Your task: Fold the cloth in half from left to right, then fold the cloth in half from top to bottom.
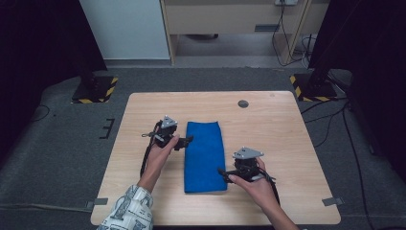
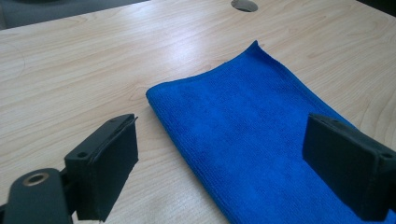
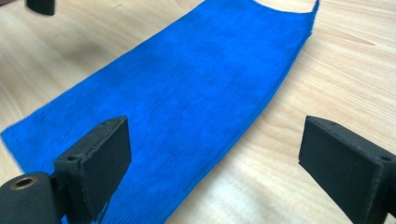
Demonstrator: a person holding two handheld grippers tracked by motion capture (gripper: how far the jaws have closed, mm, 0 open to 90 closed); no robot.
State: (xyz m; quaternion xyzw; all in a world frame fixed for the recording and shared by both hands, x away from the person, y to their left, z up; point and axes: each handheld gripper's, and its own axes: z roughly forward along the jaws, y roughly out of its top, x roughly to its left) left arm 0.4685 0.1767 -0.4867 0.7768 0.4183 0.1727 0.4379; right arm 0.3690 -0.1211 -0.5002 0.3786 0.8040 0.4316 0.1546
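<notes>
A blue cloth (image 1: 205, 155), folded into a long strip, lies flat on the wooden table (image 1: 277, 129). My left gripper (image 1: 186, 141) is held at the cloth's left edge near the far end, jaws wide open. In the left gripper view the cloth (image 2: 243, 121) runs between the jaws of the left gripper (image 2: 224, 140), which do not press on it. My right gripper (image 1: 223, 172) sits at the cloth's right edge near the front, also open. In the right gripper view the cloth (image 3: 187, 84) stretches away from the right gripper (image 3: 215, 140), with bare wood under the right jaw.
A round cable hole (image 1: 243, 103) is set in the table at the back, beyond the cloth. Two yellow-and-black striped stand bases (image 1: 95, 89) (image 1: 312, 87) rest on the floor past the far corners. Bare wood lies on both sides of the cloth.
</notes>
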